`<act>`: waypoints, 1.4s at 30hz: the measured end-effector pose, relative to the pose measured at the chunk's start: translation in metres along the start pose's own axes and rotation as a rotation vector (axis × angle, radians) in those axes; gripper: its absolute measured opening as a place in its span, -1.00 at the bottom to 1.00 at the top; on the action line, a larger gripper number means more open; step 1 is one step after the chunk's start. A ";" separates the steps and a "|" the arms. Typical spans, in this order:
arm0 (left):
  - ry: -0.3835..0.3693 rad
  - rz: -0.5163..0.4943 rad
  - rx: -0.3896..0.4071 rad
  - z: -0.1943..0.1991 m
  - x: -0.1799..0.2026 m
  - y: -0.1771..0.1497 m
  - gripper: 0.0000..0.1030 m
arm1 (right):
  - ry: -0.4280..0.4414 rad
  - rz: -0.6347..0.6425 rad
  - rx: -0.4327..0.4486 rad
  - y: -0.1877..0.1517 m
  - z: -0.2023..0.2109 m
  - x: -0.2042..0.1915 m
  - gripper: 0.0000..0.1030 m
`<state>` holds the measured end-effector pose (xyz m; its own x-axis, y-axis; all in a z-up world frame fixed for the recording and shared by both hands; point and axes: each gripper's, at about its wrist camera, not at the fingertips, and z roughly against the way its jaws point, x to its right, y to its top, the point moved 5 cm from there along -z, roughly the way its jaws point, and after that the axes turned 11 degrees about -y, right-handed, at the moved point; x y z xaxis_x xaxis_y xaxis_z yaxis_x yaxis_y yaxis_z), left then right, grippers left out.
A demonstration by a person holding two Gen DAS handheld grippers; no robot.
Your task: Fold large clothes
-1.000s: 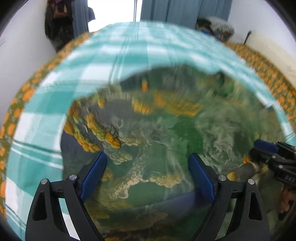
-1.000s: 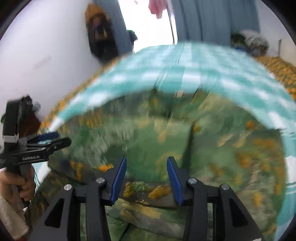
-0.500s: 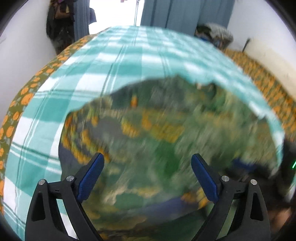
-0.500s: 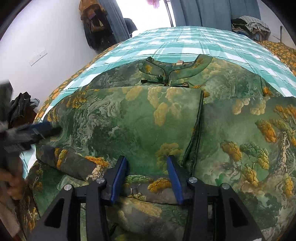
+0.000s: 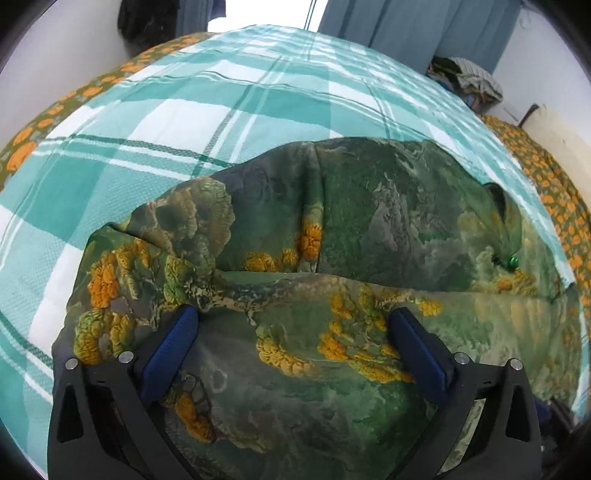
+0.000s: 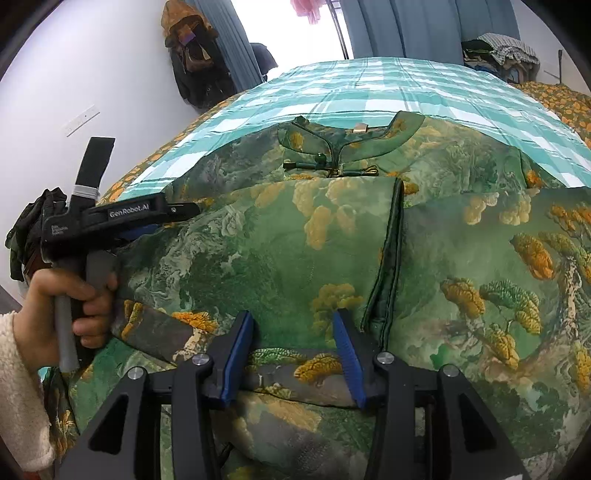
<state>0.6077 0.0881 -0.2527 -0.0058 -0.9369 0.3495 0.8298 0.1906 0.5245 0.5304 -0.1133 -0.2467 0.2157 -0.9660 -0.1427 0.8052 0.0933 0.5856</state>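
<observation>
A green garment (image 6: 280, 251) printed with orange and yellow trees lies on the bed, its collar (image 6: 347, 144) at the far side and one side folded over the middle. My right gripper (image 6: 291, 317) is shut on a thick fold at the garment's near edge, jaws about half apart. My left gripper (image 5: 293, 314) hovers low over the garment's left part. Its jaws are opening wide, with cloth lying under them but not pinched. In the right wrist view the left gripper (image 6: 173, 218) shows at the left edge, held by a hand (image 6: 74, 306) in a fleecy white sleeve.
The bed has a teal plaid sheet (image 5: 184, 122) over an orange-flowered cover (image 5: 561, 206). Dark coats (image 6: 192, 62) hang on the left wall. A pile of clothes (image 6: 498, 48) sits at the far right by blue curtains (image 6: 424, 26).
My left gripper has swung down toward the garment's left side and spread its jaws wider. The right gripper has dropped out of its view. The right gripper keeps the same fold.
</observation>
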 end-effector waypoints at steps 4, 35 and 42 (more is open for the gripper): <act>-0.005 -0.007 0.018 -0.001 0.000 -0.001 0.99 | 0.002 0.002 0.006 -0.001 0.000 0.000 -0.11; -0.003 -0.193 -0.012 0.143 0.066 -0.210 0.99 | -0.266 -0.103 -0.030 -0.163 0.145 0.081 0.23; -0.034 -0.218 0.052 0.144 0.065 -0.212 0.99 | -0.288 -0.070 0.039 -0.167 0.142 0.079 0.26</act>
<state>0.3510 0.0285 -0.2298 -0.2008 -0.9475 0.2490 0.7769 0.0008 0.6296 0.3346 -0.2399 -0.2427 -0.0098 -0.9989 0.0455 0.7898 0.0202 0.6130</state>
